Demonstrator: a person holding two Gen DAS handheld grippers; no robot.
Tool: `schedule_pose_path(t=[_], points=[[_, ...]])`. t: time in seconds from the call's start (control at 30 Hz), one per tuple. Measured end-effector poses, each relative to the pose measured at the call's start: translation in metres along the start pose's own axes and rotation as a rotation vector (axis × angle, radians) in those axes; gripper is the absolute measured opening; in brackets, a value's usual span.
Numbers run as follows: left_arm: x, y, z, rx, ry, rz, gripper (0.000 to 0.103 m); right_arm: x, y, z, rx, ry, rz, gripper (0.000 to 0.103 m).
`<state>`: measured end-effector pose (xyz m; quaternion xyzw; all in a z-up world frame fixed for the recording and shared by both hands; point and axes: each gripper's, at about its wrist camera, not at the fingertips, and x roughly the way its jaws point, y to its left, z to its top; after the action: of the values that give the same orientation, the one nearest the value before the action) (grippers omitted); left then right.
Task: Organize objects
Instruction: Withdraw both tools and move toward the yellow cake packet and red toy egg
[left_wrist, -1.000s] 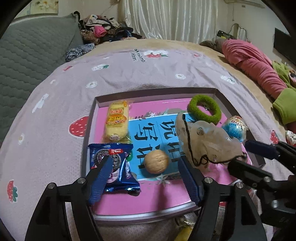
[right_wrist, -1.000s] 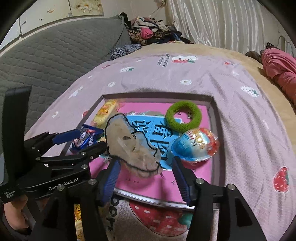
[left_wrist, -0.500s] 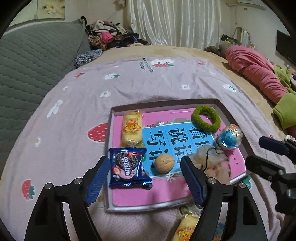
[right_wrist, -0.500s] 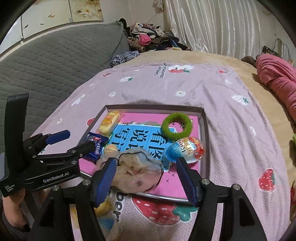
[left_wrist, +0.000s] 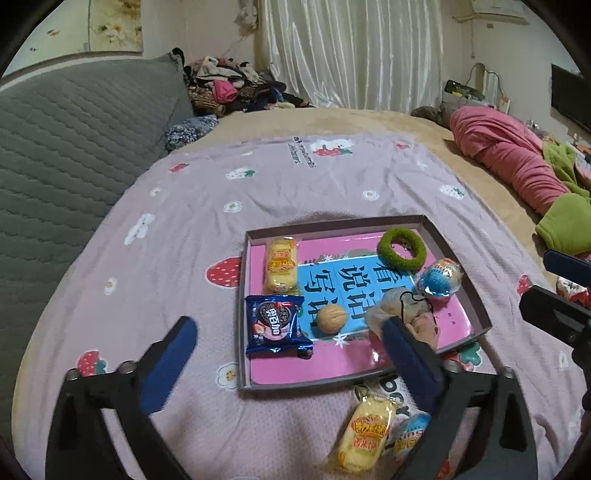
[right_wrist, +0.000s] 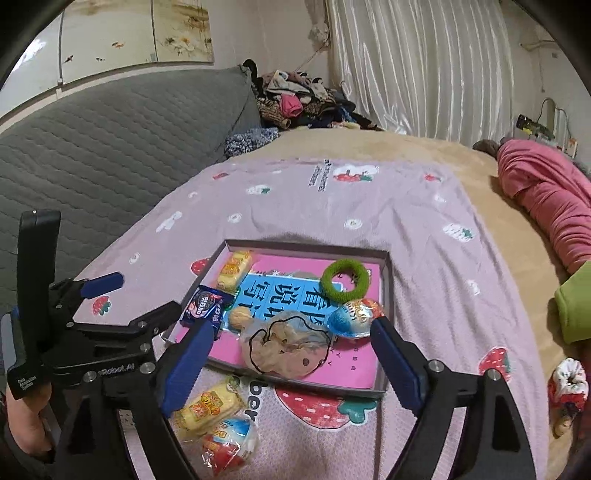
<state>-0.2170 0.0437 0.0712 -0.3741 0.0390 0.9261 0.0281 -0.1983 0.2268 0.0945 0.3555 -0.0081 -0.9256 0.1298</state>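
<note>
A shallow box tray with a pink and blue lining lies on the lilac strawberry bedspread. In it are a yellow cake packet, a blue cookie packet, a walnut, a green fuzzy ring, a blue foil egg and a beige drawstring pouch. The pouch rests at the tray's near edge. My left gripper and right gripper hover above the tray's front. Both sets of jaws are opening wide, and nothing is pressed between them.
A second yellow cake packet and a foil egg lie on the bedspread in front of the tray. A grey quilted cushion rises at the left. A pink bundle, green cloth and a small floral pouch lie at the right.
Both grippers rose and drew back from the tray while their jaws spread. The beige pouch, held up between the jaws a second ago, now lies in the tray.
</note>
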Motion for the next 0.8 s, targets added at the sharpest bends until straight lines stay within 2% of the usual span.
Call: schedule_pose_path(t=[0.43,0.8], points=[[-0.051,0.008,-0.012,-0.012,-0.024,-0.006,0.102,-0.059,0.024,0.001,-0.044,-0.059,-0.016,0.091],[-0.094,0.017,-0.035,-0.018,-0.04,-0.002,0.102,-0.1,0.048,-0.016,-0.08,-0.075,-0.018,0.094]])
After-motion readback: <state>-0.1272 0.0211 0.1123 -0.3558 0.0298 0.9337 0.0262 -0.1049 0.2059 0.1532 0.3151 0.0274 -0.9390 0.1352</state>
